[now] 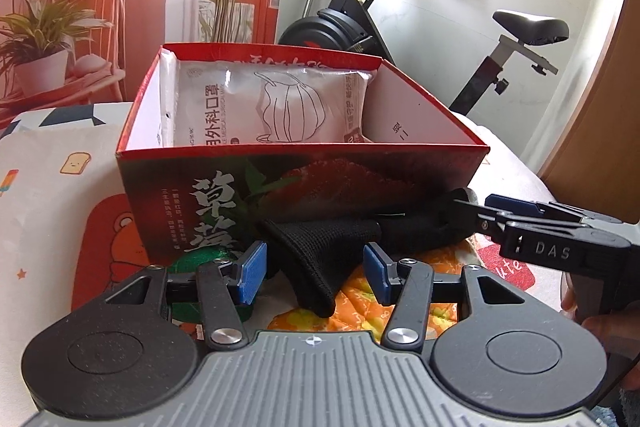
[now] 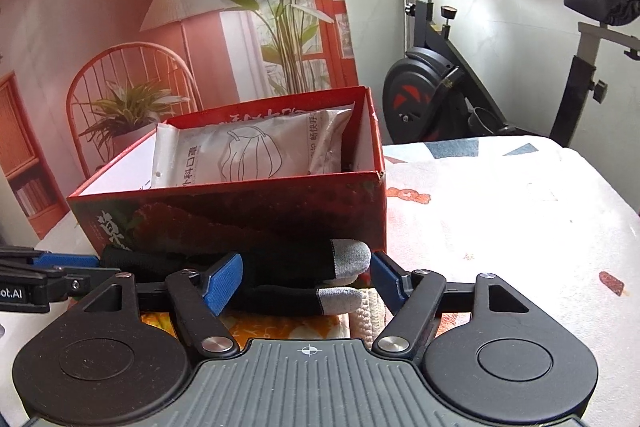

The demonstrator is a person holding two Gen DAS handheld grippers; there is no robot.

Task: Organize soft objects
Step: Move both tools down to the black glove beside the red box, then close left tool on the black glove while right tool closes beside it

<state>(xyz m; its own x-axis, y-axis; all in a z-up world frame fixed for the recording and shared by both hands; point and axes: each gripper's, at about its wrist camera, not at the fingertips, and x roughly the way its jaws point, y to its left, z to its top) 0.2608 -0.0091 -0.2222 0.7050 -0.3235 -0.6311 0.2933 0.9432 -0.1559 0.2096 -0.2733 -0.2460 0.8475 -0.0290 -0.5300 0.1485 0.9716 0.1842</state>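
A black glove lay on the bed against the front wall of the red box, which already held a pack of masks. The left hand-held gripper stood wide around the cuff; the right hand-held gripper stood wide around the grey-tipped fingers. Closing unevenly might have pinched the patterned cloth beneath, or let the limp glove sag and catch the box rim.
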